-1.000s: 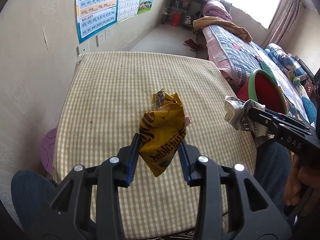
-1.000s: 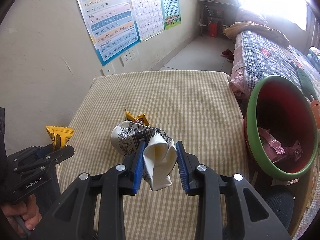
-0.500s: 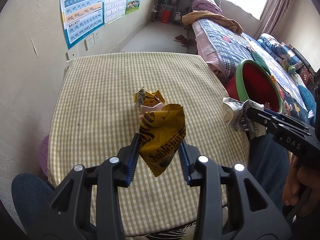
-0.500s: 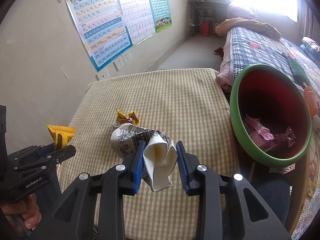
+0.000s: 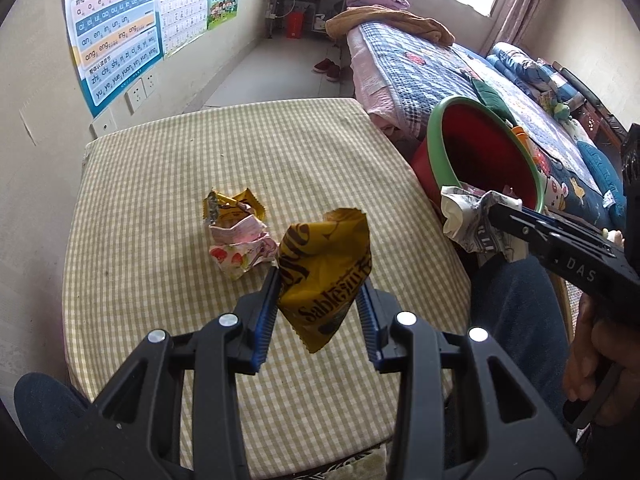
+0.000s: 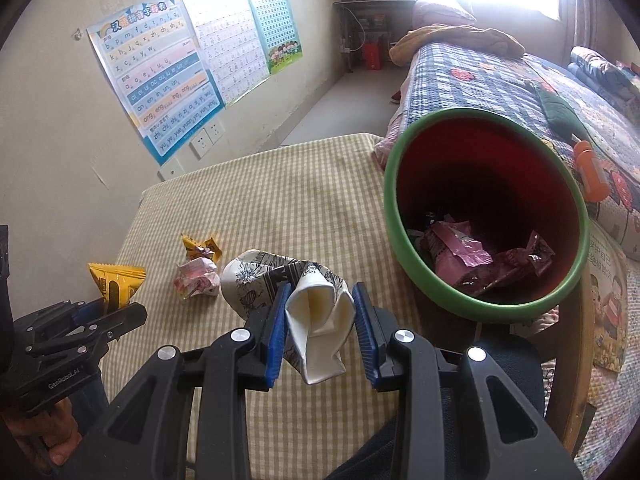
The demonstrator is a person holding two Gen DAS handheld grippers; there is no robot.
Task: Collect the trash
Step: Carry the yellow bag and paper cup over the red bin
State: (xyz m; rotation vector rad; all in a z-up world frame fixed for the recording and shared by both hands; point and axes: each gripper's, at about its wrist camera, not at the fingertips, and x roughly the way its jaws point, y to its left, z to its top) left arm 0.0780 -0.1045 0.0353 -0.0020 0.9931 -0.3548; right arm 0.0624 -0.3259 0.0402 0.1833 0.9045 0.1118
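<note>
My left gripper (image 5: pixel 318 280) is shut on a yellow snack wrapper (image 5: pixel 326 276), held above the checked table (image 5: pixel 160 184). My right gripper (image 6: pixel 320 296) is shut on a crumpled white paper cup with black print (image 6: pixel 312 308). In the left wrist view the cup (image 5: pixel 468 216) hangs by the near rim of the red bin with the green rim (image 5: pixel 440 152). The bin (image 6: pixel 394 184) stands right of the table with pink wrappers (image 6: pixel 460 256) inside. A small yellow wrapper (image 5: pixel 232 206) and a crumpled pink one (image 5: pixel 240 248) lie together on the table.
A bed with a patchwork quilt (image 6: pixel 500 80) runs behind the bin. The wall on the left carries posters (image 6: pixel 160 76) and sockets. The person's knees in dark trousers (image 5: pixel 512 312) sit at the table's near edge. An orange object (image 6: pixel 590 172) lies on the bed.
Both grippers have swung right with their loads, so the bin looms larger and closer in both views. The table's wrappers have drifted left in the pictures. Neither grip has changed.
</note>
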